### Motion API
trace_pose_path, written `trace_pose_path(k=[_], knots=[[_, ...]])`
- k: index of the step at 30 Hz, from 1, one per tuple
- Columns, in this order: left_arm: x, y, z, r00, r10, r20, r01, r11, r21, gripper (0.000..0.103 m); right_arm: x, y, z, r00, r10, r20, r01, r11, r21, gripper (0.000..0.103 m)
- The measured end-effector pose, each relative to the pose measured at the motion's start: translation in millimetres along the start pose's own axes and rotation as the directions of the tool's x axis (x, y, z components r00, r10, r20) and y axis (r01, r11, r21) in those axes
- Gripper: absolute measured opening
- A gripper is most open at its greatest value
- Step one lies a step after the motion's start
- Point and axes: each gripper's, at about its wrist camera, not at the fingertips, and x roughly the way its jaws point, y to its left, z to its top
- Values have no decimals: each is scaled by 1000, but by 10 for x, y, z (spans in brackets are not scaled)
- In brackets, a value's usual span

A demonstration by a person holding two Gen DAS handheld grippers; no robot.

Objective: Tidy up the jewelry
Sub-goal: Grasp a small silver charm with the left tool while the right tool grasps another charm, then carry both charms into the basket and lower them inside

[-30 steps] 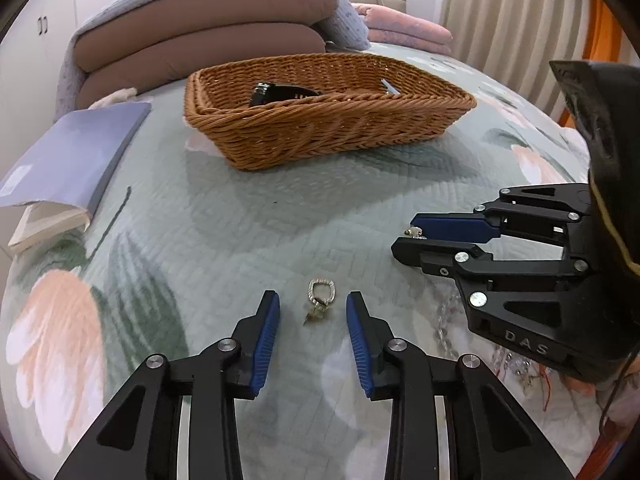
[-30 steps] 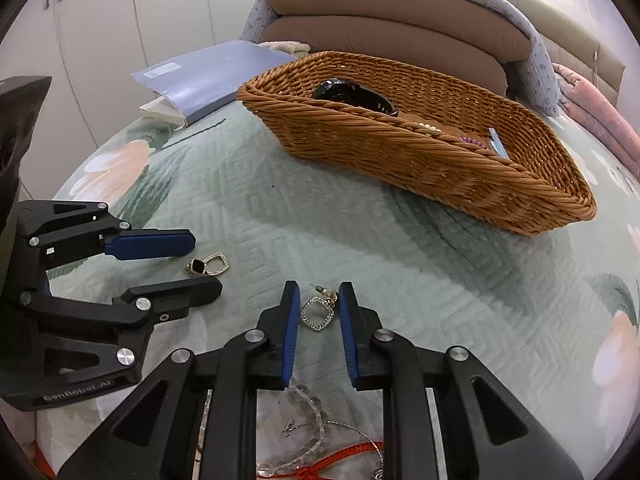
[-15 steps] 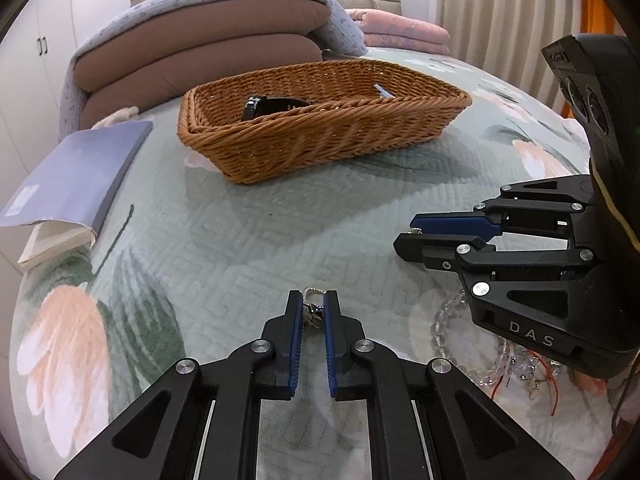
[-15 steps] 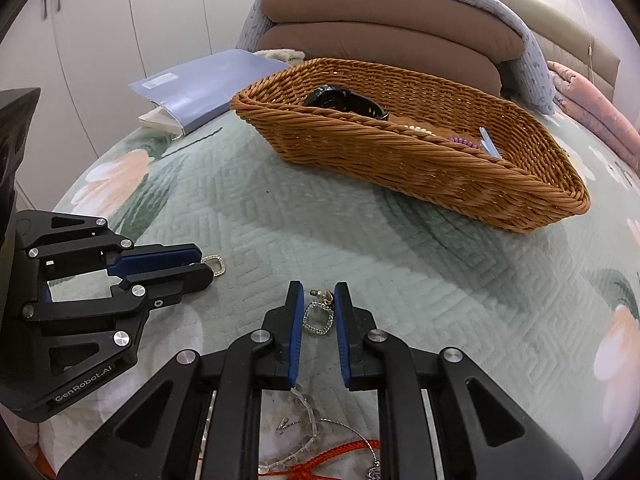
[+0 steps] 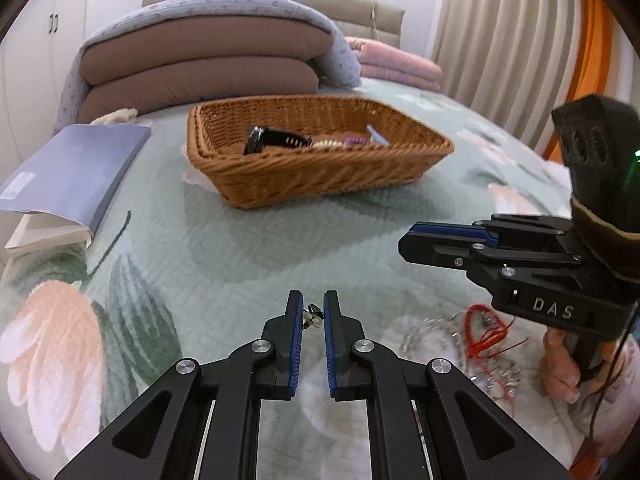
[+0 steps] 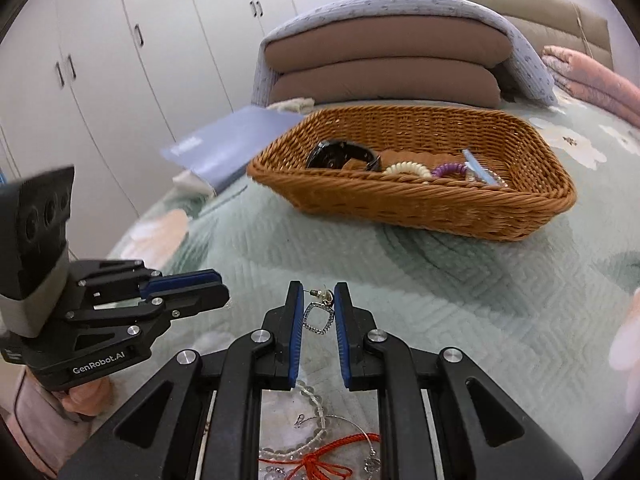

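My left gripper [image 5: 312, 304] is shut on a small earring [image 5: 311, 315] and holds it above the bedspread. My right gripper [image 6: 317, 300] is shut on a matching square-loop earring [image 6: 319, 317], also lifted. Each gripper shows in the other's view, the right one [image 5: 412, 240] to the right and the left one [image 6: 220, 292] to the left. A wicker basket [image 5: 320, 176] [image 6: 420, 204] stands ahead; it holds a black watch [image 5: 276, 141], coil hair ties [image 6: 408, 169] and other small pieces.
A pile of bead and chain necklaces with red cord [image 5: 480, 332] [image 6: 320, 452] lies on the bedspread near the grippers. A blue folder [image 5: 76, 172] lies at the left. Stacked brown cushions [image 5: 208, 68] sit behind the basket. White cupboards [image 6: 120, 80] stand beside the bed.
Both grippers closed on their earrings and lifted them off the bedspread. Both views have risen, so more of the basket's inside shows.
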Motion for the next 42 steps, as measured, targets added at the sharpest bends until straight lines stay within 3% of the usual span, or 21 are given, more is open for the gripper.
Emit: trace_pose_path(k=[15, 24, 30, 34, 37, 42], knots=[[-249, -41, 130, 994, -69, 86, 72, 997, -29, 10, -398, -103, 221, 996, 0, 92, -2, 1000, 23, 17], [-342, -171, 691, 985, -96, 146, 94, 995, 19, 10, -552, -316, 838, 984, -86, 155, 83, 996, 24, 17], [-89, -250, 1165, 984, -94, 152, 92, 996, 18, 10, -244, -651, 1145, 982, -168, 88, 161, 984, 80, 17], [254, -160, 1404, 987, -119, 112, 125, 991, -49, 10, 104, -1004, 1207, 989, -146, -14, 147, 974, 174, 17], [513, -94, 1470, 986, -151, 69, 157, 984, -85, 10, 286, -1185, 1202, 989, -138, -60, 148, 964, 222, 17], [866, -135, 1510, 991, -130, 19, 131, 988, -84, 10, 462, -1359, 1165, 980, -169, -106, 190, 950, 248, 18]])
